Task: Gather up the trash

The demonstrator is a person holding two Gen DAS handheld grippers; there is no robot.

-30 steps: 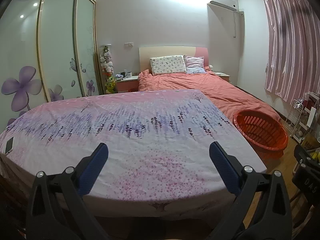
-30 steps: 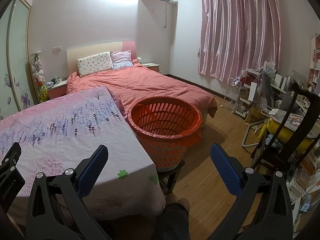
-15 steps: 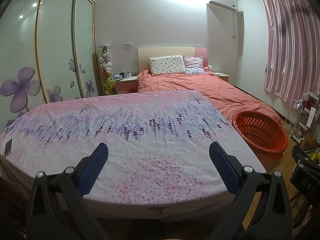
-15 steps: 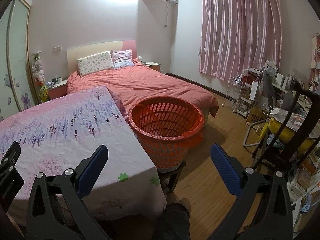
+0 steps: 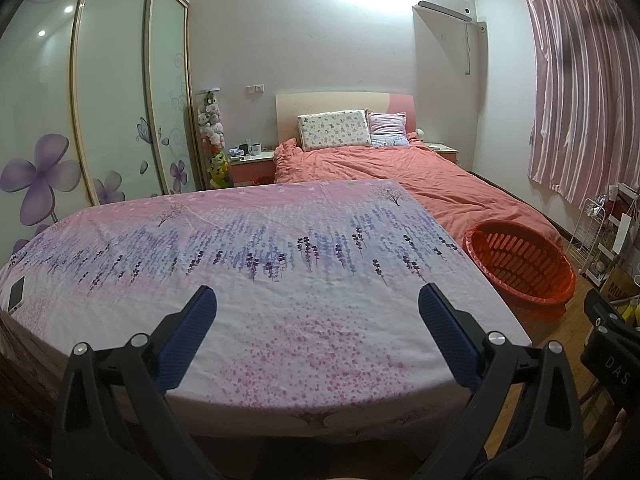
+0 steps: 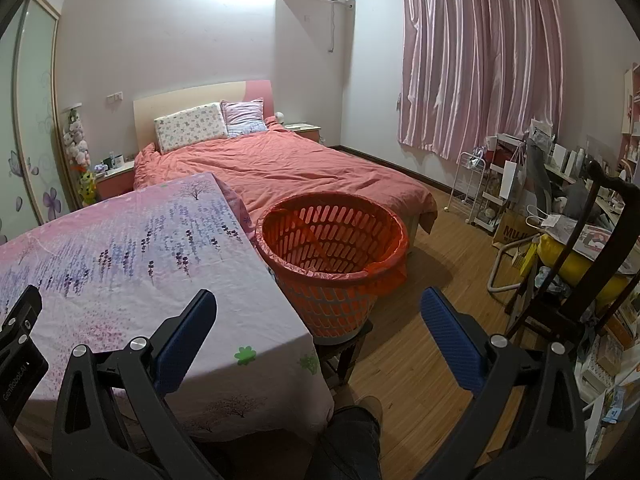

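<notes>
Blue pads on both claws stand wide apart, nothing between them. Left claw (image 5: 318,332) hangs low over the near edge of the cloth (image 5: 280,264); ahead of it the flowered surface shows no litter at all. Only a phone (image 5: 16,294) lies far off to its left, at the cloth's edge (not trash, by my judgement). Right claw (image 6: 318,332) points past the cloth's near corner, with the bin (image 6: 332,248) just ahead, between its pads in that view, perched on a stool (image 6: 344,350) and lined with a red bag.

Finding: no trash is visible in either view, so nothing is ready to grasp. Recommended practice: keep both claws spread, survey the floor and the cluttered shelves (image 6: 516,184) to the right, and leave the bin undisturbed, since its footing on the stool looks narrow.
</notes>
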